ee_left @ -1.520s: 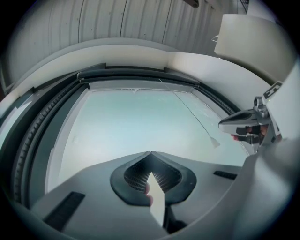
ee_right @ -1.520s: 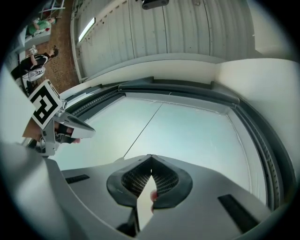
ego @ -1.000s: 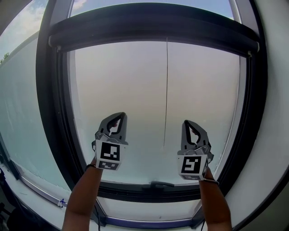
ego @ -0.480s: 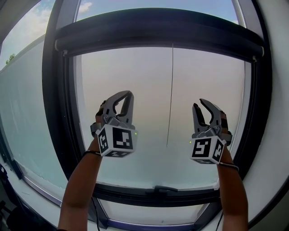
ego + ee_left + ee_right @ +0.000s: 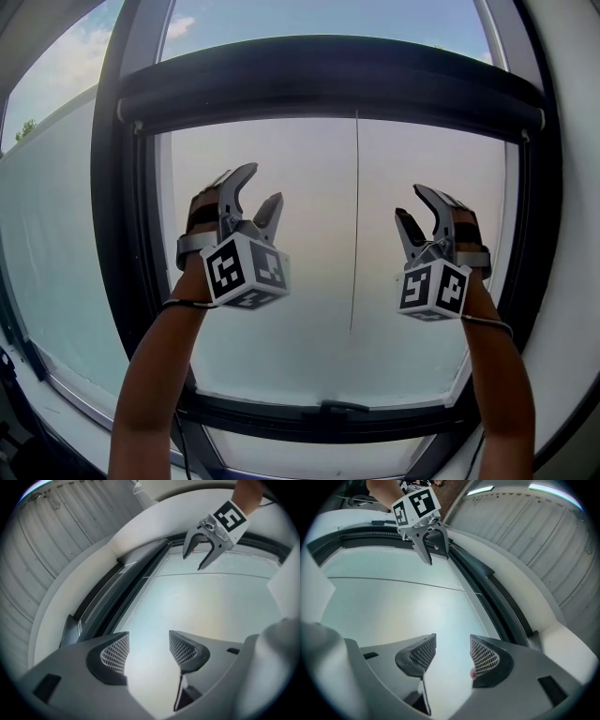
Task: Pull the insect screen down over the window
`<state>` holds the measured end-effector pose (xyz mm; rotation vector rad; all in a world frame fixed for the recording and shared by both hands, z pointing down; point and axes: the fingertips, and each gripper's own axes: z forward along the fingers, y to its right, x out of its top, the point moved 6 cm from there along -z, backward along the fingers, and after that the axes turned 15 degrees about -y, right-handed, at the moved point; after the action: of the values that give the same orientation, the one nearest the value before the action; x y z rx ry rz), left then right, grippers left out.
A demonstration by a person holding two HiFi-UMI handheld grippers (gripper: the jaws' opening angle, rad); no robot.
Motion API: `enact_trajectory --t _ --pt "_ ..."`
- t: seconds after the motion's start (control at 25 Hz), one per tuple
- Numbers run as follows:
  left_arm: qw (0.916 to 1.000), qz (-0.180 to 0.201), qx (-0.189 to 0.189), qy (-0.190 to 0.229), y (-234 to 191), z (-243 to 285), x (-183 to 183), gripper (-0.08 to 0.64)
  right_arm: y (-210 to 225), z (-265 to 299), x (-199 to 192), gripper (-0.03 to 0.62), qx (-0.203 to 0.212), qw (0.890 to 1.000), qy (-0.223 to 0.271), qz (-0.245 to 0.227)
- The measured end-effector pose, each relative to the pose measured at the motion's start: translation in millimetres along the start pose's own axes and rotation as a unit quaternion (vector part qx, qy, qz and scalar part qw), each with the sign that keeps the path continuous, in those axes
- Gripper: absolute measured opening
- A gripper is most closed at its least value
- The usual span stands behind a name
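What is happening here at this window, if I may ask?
A person stands at a dark-framed window, holding a grey two-jaw tool in each hand. The left tool and the right tool are raised toward the dark roller bar across the top. Their jaws are opening, with nothing between them. Neither touches the bar or the thin cord hanging down the middle. As far as I can see, nothing has been pulled down yet.

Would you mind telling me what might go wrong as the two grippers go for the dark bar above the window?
Both the left gripper and right gripper sit below the dark bar, jaws opening and empty; uneven grips might pull it down skewed. The thin cord hanging between them might snag on a jaw.
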<state>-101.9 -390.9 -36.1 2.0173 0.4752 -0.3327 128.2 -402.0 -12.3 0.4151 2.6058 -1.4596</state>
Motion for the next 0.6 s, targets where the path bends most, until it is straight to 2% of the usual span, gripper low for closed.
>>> enact_trajectory --t 0.12,0.2,0.4,0.6 --pt "0.9994 0.022 -0.004 -0.028 -11 12 7 0.306 9 9 5 0.234 -0.006 0.999 0.006 -0.034" --pt "0.9984 0.039 -0.002 -0.041 -18 19 13 0.324 18 16 7 0.242 -0.015 0.999 0.002 -0.049" --pt "0.9892 0.121 0.053 -0.064 -40 32 26 0.328 46 31 14 0.244 -0.034 0.996 -0.009 -0.076" --pt "0.9864 0.137 0.042 -0.08 -48 48 36 0.328 73 47 16 0.255 -0.054 0.99 -0.031 -0.126"
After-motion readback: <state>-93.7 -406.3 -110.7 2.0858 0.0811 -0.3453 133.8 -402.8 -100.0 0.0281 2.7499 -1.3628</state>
